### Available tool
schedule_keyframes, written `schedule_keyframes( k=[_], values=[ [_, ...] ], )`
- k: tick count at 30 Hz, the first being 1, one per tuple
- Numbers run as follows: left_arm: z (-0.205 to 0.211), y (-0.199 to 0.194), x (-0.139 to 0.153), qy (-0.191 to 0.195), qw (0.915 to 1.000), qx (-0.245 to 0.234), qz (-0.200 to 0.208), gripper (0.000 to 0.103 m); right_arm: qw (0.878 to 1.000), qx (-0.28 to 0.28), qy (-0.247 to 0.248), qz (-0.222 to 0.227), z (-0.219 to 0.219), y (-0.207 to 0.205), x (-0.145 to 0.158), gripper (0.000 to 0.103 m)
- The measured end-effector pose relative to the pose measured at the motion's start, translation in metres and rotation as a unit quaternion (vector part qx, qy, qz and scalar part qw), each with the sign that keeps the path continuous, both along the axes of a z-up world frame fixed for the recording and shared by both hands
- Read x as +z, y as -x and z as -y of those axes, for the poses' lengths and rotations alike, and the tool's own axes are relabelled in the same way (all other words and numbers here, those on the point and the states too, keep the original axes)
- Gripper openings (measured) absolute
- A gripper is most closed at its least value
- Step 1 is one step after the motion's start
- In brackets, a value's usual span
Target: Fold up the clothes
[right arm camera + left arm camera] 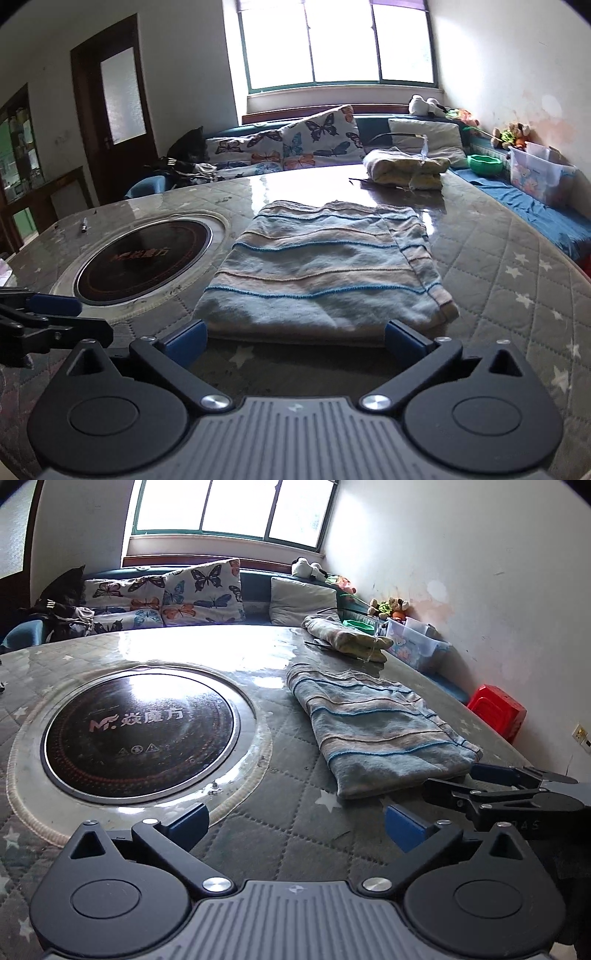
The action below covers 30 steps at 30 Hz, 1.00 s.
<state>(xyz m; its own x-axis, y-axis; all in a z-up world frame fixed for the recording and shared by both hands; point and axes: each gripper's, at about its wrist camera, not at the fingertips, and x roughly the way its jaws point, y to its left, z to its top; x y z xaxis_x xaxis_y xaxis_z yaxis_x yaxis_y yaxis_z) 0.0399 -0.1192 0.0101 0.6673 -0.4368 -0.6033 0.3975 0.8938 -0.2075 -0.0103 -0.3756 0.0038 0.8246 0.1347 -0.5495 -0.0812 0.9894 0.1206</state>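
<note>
A folded blue-and-beige striped garment (321, 266) lies flat on the quilted table cover (517, 266); in the left wrist view the garment (376, 731) sits to the right of centre. My right gripper (295, 341) stands open just short of the garment's near edge, nothing between its blue pads. My left gripper (295, 823) is open over bare cover, left of the garment's near corner. The right gripper's black fingers (491, 794) show at the right edge of the left wrist view. A second folded, pale yellowish garment (406, 166) rests at the table's far side.
A round black induction hob (140, 727) is set into the table on the left. Behind the table runs a sofa with butterfly cushions (295, 144). A clear storage box (535, 173), a green bowl (484, 164) and a red stool (496, 709) stand on the right.
</note>
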Motion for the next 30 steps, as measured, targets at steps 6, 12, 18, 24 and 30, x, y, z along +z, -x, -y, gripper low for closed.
schedule_keyframes(
  k=[6,12,18,24,30],
  values=[
    [-0.008,0.006,-0.001,-0.005,0.9999,0.014,-0.002,0.103,1.0,-0.017,-0.012,-0.001,-0.006,0.01,-0.001,0.103],
    [-0.009,0.012,-0.002,-0.016,0.9997,0.018,-0.003,0.103,1.0,-0.023,-0.008,-0.007,-0.013,0.015,-0.004,0.103],
    [-0.008,0.018,-0.004,-0.029,0.9994,0.02,-0.002,0.103,1.0,-0.027,-0.005,-0.012,-0.017,0.019,-0.006,0.103],
    [-0.007,0.021,-0.005,-0.039,0.999,0.023,-0.003,0.103,1.0,-0.026,-0.002,-0.018,-0.02,0.022,-0.007,0.103],
    [-0.003,0.025,-0.008,-0.049,0.9986,0.02,-0.005,0.103,0.999,-0.025,0.0,-0.023,-0.023,0.024,-0.009,0.103]
  ],
)
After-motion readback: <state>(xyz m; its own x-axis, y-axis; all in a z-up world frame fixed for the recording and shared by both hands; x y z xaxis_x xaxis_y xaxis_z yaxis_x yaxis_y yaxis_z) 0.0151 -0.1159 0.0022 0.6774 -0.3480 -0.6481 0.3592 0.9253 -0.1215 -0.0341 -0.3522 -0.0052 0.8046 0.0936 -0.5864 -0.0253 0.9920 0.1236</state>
